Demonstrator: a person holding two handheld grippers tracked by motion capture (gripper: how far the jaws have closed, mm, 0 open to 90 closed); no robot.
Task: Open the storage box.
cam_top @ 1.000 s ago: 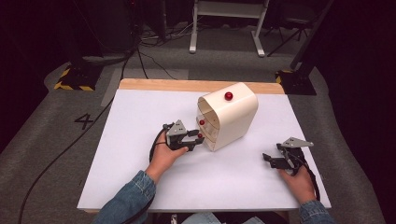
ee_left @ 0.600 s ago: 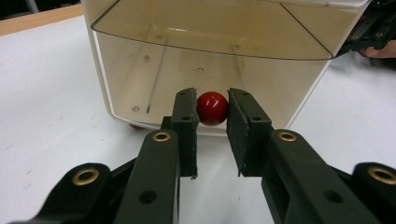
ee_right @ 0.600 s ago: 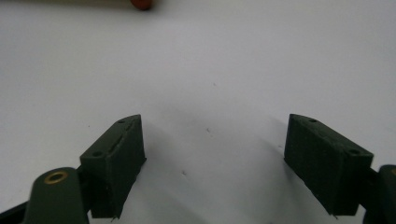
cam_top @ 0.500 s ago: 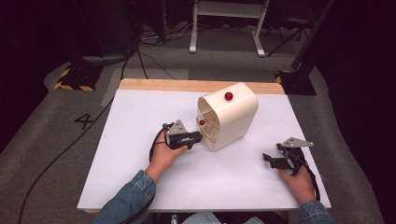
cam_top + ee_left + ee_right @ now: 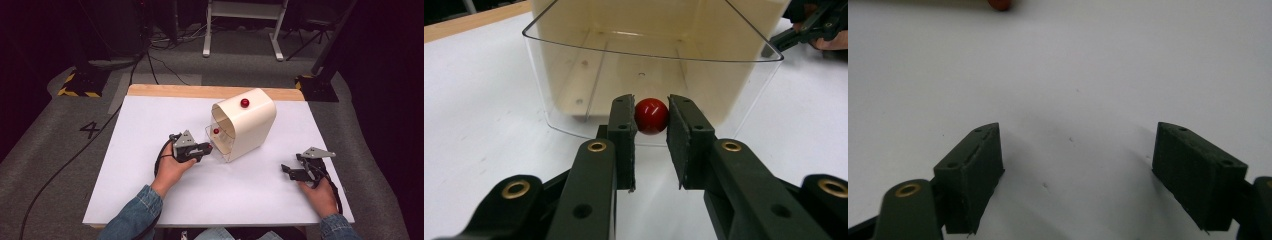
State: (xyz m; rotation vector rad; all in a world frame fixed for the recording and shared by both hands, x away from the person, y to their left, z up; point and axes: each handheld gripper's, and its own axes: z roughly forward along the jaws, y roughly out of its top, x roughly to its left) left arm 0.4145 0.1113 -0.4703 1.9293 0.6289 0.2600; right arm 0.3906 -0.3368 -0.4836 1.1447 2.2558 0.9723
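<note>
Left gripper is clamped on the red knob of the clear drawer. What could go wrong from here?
The red knob is round and smooth, so the left gripper may slip off when it pulls. The cream box stands free on the white table while the right gripper rests open and apart from it, so the box might slide along instead of the clear drawer opening further.

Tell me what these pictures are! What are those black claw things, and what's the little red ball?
A person sits at a white table and holds a squeezing tool in each hand. The high view looks down from above. Each of the other two views comes from a small camera riding on one tool, looking along its black jaws. The left gripper has just been closing and now pinches a red knob on a clear door of a cream box. The box has another red ball on its side. The right gripper rests on the table with its jaws wide open, holding nothing.
</note>
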